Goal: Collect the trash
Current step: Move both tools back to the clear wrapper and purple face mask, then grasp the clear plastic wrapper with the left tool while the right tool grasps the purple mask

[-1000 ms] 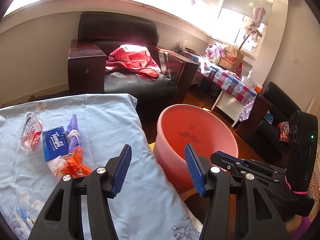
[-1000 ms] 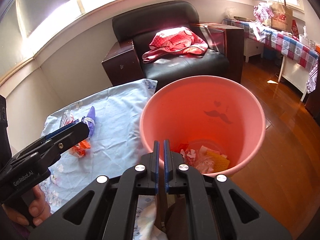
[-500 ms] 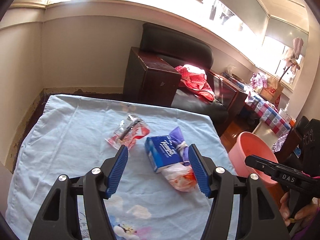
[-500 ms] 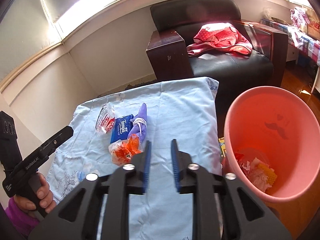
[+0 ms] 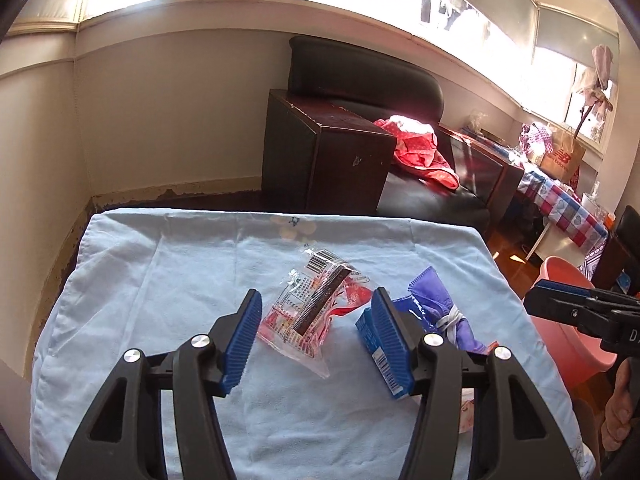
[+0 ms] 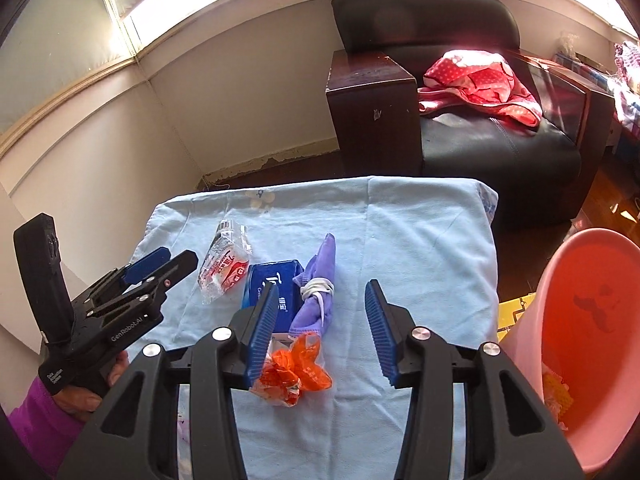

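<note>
On the light blue cloth (image 5: 160, 280) lie a clear red-printed wrapper (image 5: 316, 316), a blue tissue pack (image 5: 362, 326), a tied purple glove bundle (image 5: 436, 304) and a crumpled orange wrapper (image 6: 296, 368). My left gripper (image 5: 316, 293) hovers over the clear wrapper (image 6: 224, 268). Its jaws are closing, with the wrapper lying between them, and the pads do not press on it. My right gripper (image 6: 322, 288) stands open above the purple bundle (image 6: 320, 284) and the orange wrapper, holding nothing. The pink bin (image 6: 592, 320) stands to the right of the table with scraps in it.
A black armchair (image 6: 500, 152) with a red dotted cloth (image 6: 480, 80) stands behind the table, its dark wooden arm (image 6: 372, 92) nearest. The wall runs along the left and far sides. A checked-cloth table (image 5: 560, 200) is far right. A person's hand (image 6: 80, 396) holds the left gripper.
Both grippers swung left from the pink bin to over the table. The right jaws went from shut to open. The left gripper came down over the clear wrapper and its jaws narrowed a little.
</note>
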### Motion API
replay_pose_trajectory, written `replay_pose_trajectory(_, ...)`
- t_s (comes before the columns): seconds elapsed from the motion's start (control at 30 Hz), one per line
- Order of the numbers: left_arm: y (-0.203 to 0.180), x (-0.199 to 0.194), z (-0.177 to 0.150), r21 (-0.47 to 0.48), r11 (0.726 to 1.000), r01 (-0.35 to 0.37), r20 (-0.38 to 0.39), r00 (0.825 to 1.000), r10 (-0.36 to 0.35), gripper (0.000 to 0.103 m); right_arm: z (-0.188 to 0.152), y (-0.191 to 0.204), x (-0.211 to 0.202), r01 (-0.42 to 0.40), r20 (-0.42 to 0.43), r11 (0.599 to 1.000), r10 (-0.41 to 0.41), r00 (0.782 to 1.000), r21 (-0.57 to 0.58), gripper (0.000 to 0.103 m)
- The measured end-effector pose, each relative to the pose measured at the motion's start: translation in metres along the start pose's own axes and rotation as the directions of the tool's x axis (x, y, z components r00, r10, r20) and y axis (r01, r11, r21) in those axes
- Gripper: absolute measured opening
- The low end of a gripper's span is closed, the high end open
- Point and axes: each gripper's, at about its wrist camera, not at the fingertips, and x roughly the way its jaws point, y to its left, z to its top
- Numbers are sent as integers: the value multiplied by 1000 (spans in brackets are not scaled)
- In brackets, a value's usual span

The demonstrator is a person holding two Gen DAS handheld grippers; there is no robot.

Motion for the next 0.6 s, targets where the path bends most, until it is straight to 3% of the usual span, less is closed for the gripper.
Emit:
replay_pose_trajectory(0.13,-3,17,-7,26,1000,-9,-61,998,10,20,2,6,13,-11,-17,1000,11,1000,-15,46)
replay_pose_trajectory(0.23,0,23,-13,4,1000,-10,-88,996,10,5,2,10,23,-16,-36,1000,15,999,-25,46)
replay_pose_trajectory(0.53,11,-6,-14,-103,994,19,-42,999,-24,1,-2,13,48,-10,-87,999,7,996,-35,45)
replay_pose_trajectory(0.6,10,-15,-15,-116,993,33,-31,999,-36,1,-4,12,51,-6,-102,999,3,995,-33,34)
